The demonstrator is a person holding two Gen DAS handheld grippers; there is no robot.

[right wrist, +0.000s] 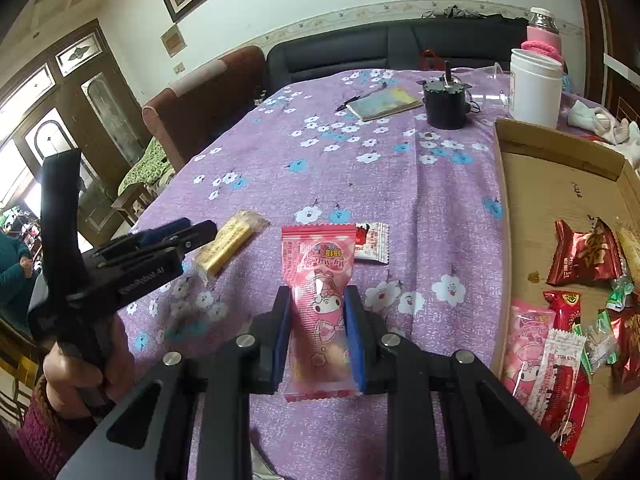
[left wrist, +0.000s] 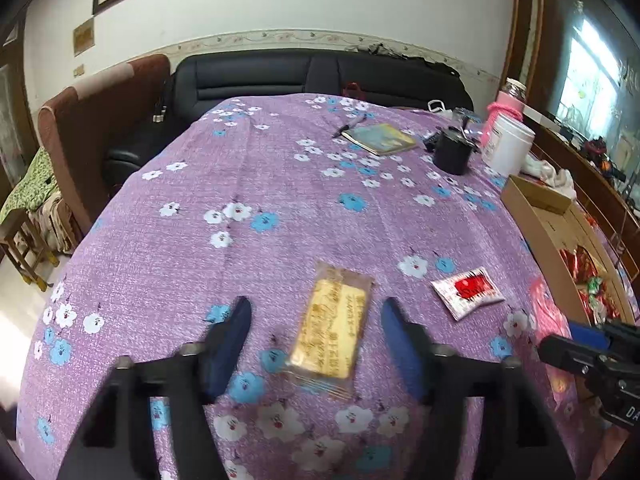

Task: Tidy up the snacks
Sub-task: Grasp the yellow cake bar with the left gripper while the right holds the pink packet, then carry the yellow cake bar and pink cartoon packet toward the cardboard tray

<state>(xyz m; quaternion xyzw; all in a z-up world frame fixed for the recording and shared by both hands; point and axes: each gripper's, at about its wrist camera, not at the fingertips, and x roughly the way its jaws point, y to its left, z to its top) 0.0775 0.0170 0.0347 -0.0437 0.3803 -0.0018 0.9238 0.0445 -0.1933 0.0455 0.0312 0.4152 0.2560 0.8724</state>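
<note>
A yellow biscuit packet lies flat on the purple flowered tablecloth. My left gripper is open and straddles it, with its blue pads clear of the wrapper on both sides. My right gripper is shut on a pink cartoon snack packet, held lengthwise above the cloth. A small red-and-white sachet lies just beyond it. In the right wrist view the left gripper sits at the left, held by a hand, beside the yellow biscuit packet.
An open cardboard box at the right holds several wrapped snacks. At the far end stand a notebook with a pen, a black pot, a white jar and a pink bottle. A black sofa lies behind.
</note>
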